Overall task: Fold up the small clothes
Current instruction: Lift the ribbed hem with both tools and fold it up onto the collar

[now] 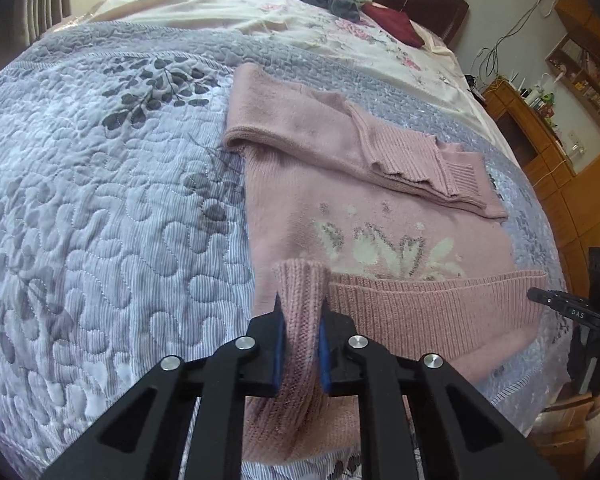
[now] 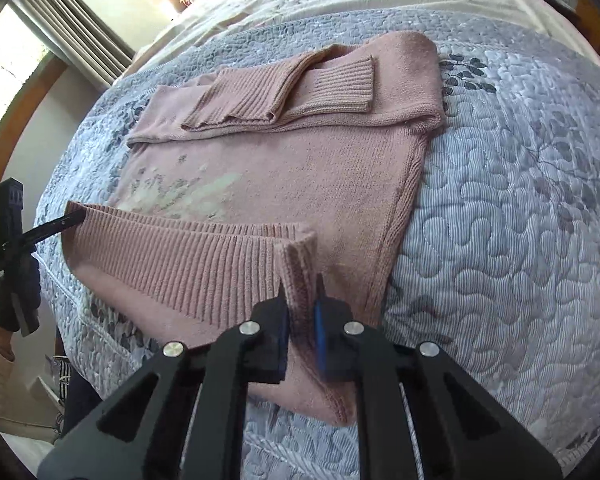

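The sweater (image 1: 364, 184) lay flat on the quilt (image 1: 100, 200) of the bed, front side up, with its pale flower pattern showing. Its sleeves (image 2: 284, 96) were already folded across the chest at the far end. Its long axis ran from the ribbed hem (image 1: 440, 312), nearest the person, away to the shoulders, which pointed toward the pillow end of the bed.

The left tongs (image 1: 300, 312) were closed on one corner of the hem, the knit pinched upright between the blue pads. The right tongs (image 2: 300, 300) were likewise closed on the other corner. In each wrist view the opposite tool showed at the far end of the hem. The hem band looked turned over onto the body of the sweater along its whole width.

By my reading, the step in hand was the bottom-to-top fold. The next move would call for both corners to be lifted together and carried away evenly toward the shoulders, keeping the hem taut between the tongs so the edge lands straight over the folded sleeves.
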Motion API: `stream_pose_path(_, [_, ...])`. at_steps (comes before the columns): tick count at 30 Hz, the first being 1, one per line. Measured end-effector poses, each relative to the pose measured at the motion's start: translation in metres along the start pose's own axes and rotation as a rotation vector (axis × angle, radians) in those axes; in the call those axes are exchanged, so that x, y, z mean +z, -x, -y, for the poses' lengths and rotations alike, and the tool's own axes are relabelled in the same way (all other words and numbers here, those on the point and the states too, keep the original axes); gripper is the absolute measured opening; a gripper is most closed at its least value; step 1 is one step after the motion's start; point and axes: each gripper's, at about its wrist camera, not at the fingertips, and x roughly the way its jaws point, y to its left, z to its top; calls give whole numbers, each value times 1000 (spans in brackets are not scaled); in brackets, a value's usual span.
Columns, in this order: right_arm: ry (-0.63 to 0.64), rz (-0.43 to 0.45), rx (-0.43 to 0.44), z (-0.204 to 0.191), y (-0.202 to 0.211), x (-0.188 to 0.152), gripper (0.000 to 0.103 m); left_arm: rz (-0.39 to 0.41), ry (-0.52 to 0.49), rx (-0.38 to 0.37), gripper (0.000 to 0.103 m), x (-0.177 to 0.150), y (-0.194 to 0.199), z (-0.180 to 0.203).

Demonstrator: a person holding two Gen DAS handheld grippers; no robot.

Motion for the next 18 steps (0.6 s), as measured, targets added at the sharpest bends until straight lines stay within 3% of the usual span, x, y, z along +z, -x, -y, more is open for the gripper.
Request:
stream_pose_path(5, [-15,53,38,-8,28,-21,9,47,-16,-35,13,-18,29,8])
stream_pose_path(8, [-23,82,51,-11,41,-20,9,83,-19,-57,13,-11,43,11])
stream_pose_path(13, [-46,154,83,-10,67,11,9,144,-20,-92,13,38,54,20])
stream_pose_path(18, [-53,223,68,-4,79,68,9,215,-33,-95,13,103,48,31])
